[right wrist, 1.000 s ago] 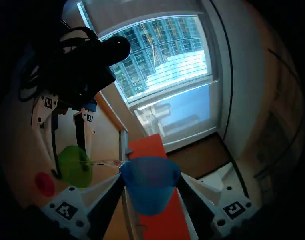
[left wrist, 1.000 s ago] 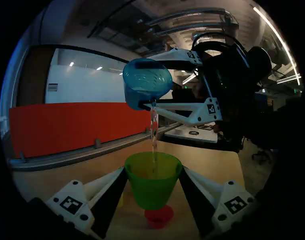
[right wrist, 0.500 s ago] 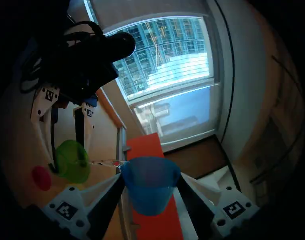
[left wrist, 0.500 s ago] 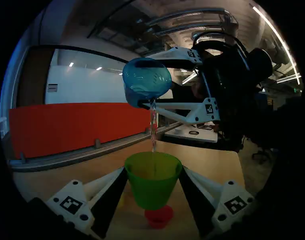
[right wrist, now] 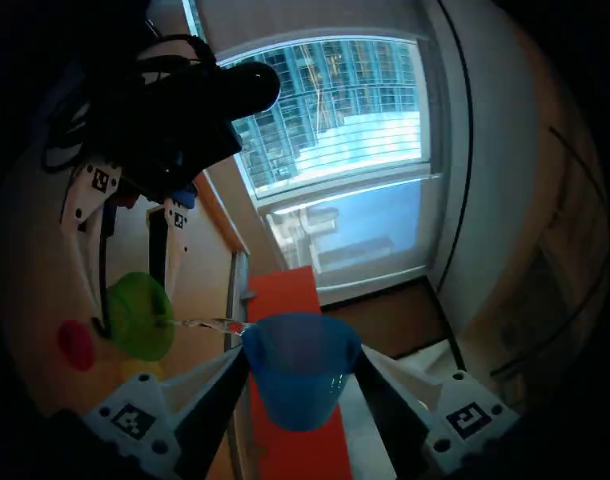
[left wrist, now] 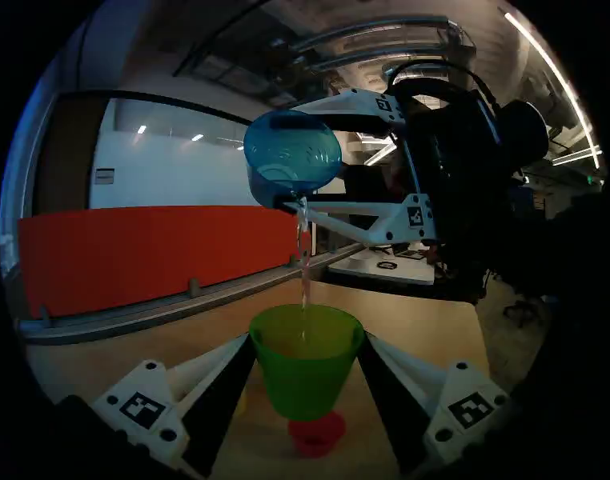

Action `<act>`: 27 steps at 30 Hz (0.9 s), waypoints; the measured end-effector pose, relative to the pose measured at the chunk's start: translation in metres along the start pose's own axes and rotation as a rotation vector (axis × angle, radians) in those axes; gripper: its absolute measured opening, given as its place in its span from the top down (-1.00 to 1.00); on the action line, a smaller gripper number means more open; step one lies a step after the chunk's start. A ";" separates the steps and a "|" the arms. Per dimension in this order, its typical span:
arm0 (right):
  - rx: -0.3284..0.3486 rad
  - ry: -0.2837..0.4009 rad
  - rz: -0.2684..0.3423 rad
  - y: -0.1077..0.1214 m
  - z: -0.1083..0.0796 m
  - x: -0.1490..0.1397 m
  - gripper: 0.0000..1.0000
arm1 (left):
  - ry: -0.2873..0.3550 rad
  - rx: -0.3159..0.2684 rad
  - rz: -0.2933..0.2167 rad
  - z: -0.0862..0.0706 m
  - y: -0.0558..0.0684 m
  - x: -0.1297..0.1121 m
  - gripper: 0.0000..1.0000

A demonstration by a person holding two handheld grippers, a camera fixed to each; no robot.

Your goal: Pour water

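**Q:** State of the left gripper (left wrist: pixel 305 346)?

**A:** In the left gripper view, your left gripper is closed on the green cup (left wrist: pixel 305 372). Both fingers press the cup wall, one on each side, just below the rim. The jaws stand partly apart, at the cup's width. The cup sits upright at lower centre of the frame, mouth up.

**Q:** And the right gripper (right wrist: pixel 301 362)?

**A:** In the right gripper view, your right gripper clamps the blue cup (right wrist: pixel 298 376) the same way, with a finger on either side of the wall. In the left gripper view that cup sits at upper centre, directly above the green cup and apart from it. It is tipped so its open mouth faces the camera and its lip points down.

**Q:** Where is the water?

**A:** A thin water stream (left wrist: pixel 303 260) leaves the lower lip of the blue cup and falls into the mouth of the green cup. The level inside the green cup cannot be determined.

**Q:** What lies beneath?

**A:** A small red round piece (left wrist: pixel 315 432) rests on the wooden table (left wrist: pixel 421 328), just under the green cup's base. Contact between the two cannot be confirmed.
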State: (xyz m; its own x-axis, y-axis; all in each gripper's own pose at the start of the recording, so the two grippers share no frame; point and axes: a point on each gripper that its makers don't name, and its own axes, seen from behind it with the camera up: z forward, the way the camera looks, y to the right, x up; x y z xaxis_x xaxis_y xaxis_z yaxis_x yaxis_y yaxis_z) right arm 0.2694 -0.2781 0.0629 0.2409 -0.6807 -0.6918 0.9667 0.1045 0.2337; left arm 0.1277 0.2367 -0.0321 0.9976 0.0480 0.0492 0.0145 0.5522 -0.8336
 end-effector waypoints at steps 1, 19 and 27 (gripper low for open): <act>-0.001 -0.001 -0.005 0.000 0.000 0.000 -0.80 | 0.000 0.000 0.000 0.000 0.000 0.000 -0.74; -0.014 -0.006 -0.094 0.004 0.005 0.002 -0.80 | -0.002 0.002 0.001 0.001 -0.001 -0.001 -0.74; -0.025 -0.007 -0.129 0.007 0.006 0.004 -0.80 | 0.000 0.002 -0.001 0.001 -0.002 0.000 -0.74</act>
State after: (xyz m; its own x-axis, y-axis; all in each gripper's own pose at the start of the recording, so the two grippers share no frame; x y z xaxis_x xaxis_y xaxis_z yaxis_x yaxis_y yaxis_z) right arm 0.2766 -0.2845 0.0662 0.1134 -0.6948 -0.7102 0.9915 0.0334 0.1257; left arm 0.1274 0.2363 -0.0299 0.9976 0.0477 0.0497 0.0150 0.5537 -0.8326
